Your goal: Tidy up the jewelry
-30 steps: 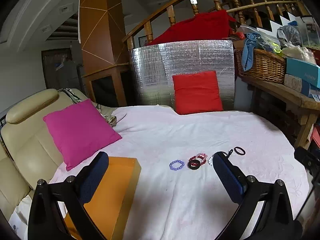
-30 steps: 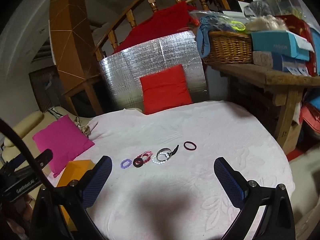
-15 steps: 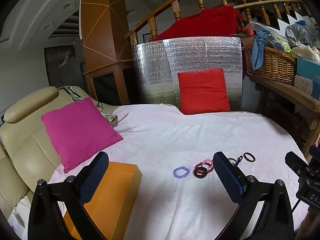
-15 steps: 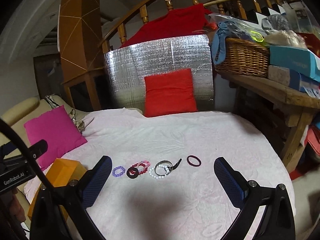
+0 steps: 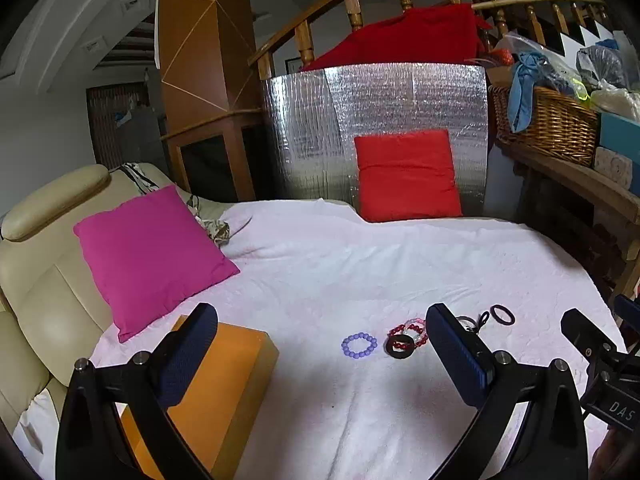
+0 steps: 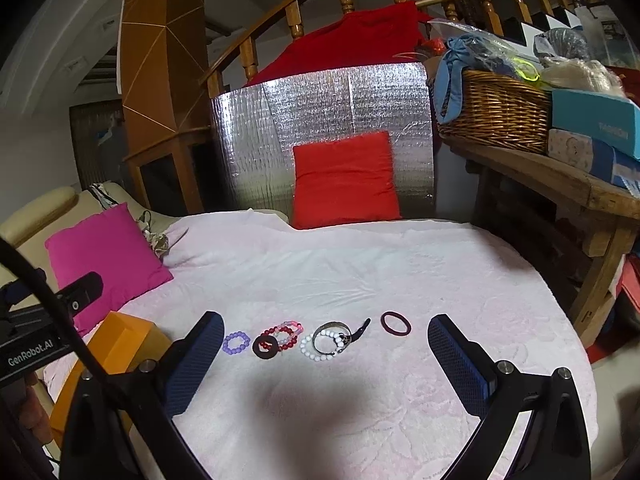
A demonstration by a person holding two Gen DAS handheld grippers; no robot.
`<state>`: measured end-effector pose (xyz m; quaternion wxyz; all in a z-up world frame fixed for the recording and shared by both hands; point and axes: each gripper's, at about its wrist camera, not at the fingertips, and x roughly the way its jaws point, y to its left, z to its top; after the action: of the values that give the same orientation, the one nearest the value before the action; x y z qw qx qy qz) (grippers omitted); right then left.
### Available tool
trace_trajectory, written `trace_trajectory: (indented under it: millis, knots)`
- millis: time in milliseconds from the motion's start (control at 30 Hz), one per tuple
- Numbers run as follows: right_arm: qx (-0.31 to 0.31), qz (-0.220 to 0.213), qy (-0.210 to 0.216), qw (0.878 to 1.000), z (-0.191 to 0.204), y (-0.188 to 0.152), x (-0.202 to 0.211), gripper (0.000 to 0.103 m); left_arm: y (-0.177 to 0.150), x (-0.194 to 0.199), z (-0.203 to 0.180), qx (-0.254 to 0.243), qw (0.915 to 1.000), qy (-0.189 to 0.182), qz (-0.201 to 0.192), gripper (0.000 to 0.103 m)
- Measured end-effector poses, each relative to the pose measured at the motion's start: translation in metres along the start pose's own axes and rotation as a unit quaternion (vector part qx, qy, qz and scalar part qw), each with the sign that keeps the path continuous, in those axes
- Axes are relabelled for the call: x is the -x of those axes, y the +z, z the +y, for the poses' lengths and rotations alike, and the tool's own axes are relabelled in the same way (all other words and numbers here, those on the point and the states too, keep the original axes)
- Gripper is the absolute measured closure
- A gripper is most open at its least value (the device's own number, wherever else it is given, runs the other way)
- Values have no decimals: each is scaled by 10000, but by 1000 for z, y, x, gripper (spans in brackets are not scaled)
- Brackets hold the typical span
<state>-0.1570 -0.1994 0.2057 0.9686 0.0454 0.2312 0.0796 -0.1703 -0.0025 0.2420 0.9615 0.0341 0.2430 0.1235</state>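
The bracelets (image 6: pixel 280 338) lie in a crowded row on the near part of the pink blanket (image 6: pixel 360 264), right of the orange box (image 5: pixel 224 380); several overlap, so a pinch could drag two at once or snag the soft cloth. Which loops are tangled is hard to tell. The left tool (image 5: pixel 320 356) and right tool (image 6: pixel 326 364) are both spread wide, empty, touching nothing.

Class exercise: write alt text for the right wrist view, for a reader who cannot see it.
An open right gripper hovers over a row of bracelets on a pale pink blanket: purple beads, white beads, a maroon ring. An orange box sits left.
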Motion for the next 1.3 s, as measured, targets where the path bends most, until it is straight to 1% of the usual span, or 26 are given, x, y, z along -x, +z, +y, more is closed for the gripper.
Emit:
trace_trajectory:
  millis: [233, 367, 467, 567, 633, 700, 733, 767, 800, 833, 867, 900, 933, 967, 1000, 1033, 1100, 1200, 1267, 1300]
  knots:
    - [-27, 138, -30, 9999, -6, -4, -32, 0, -4, -34, -7, 37, 9998, 51, 188, 0]
    - [-127, 293, -42, 9995, -16, -10, -58, 0, -9, -59, -12, 68, 9995, 69, 298, 0]
    - [-185, 439, -31, 9989, -28, -18, -80, 0, -18, -92, -16, 190, 9989, -180, 396, 0]
    - [-223, 634, -31, 9977, -41, -30, -102, 0, -34, -131, -14, 436, 9944, -641, 716, 0]
    - [-357, 855, 7, 9957, -54, -39, -121, 0, -51, -163, -11, 632, 9874, -968, 1079, 0]
    - [-599, 1207, 44, 9909, -65, -46, -142, 1, -66, -186, -8, 782, 9811, -1111, 1379, 0]
    - [-713, 1363, 135, 9880, -69, -47, -152, 3, -74, -197, -6, 836, 9787, -1092, 1527, 0]
    - [-801, 1552, 263, 9843, -71, -48, -165, 7, -78, -203, -5, 853, 9772, -1055, 1636, 0]
    - [-836, 1656, 304, 9822, -72, -48, -173, 10, -83, -212, -4, 817, 9741, -1025, 1844, 0]
    - [-880, 1756, 295, 9801, -72, -48, -182, 16, -83, -216, -3, 759, 9729, -1016, 1932, 0]
    - [-953, 1870, 311, 9772, -72, -49, -192, 20, -84, -219, -4, 614, 9730, -974, 1999, 0]
    - [-1020, 1945, 377, 9749, -73, -51, -199, 22, -83, -220, -7, 377, 9761, -863, 1958, 0]
    - [-1105, 2041, 478, 9715, -72, -52, -206, 27, -83, -220, -9, 205, 9786, -771, 1899, 0]
    - [-1166, 2120, 517, 9689, -72, -53, -214, 30, -82, -220, -11, 36, 9799, -695, 1868, 0]
    - [-1189, 2153, 501, 9680, -70, -54, -219, 30, -81, -220, -12, -79, 9798, -679, 1882, 0]
    - [-1208, 2185, 465, 9672, -66, -55, -224, 30, -82, -222, -10, -113, 9789, -717, 1908, 0]
    - [-1233, 2282, 442, 9648, -63, -57, -235, 34, -83, -225, -7, -85, 9771, -783, 1978, 0]
    - [-1262, 2445, 464, 9603, -55, -62, -247, 39, -85, -228, -4, -79, 9755, -774, 2059, 0]
    - [-1187, 2497, 401, 9602, -49, -64, -252, 58, -85, -233, -3, -105, 9748, -808, 2077, 0]
    - [-1155, 2500, 340, 9607, -48, -65, -254, 63, -85, -231, -5, -130, 9747, -862, 2059, 0]
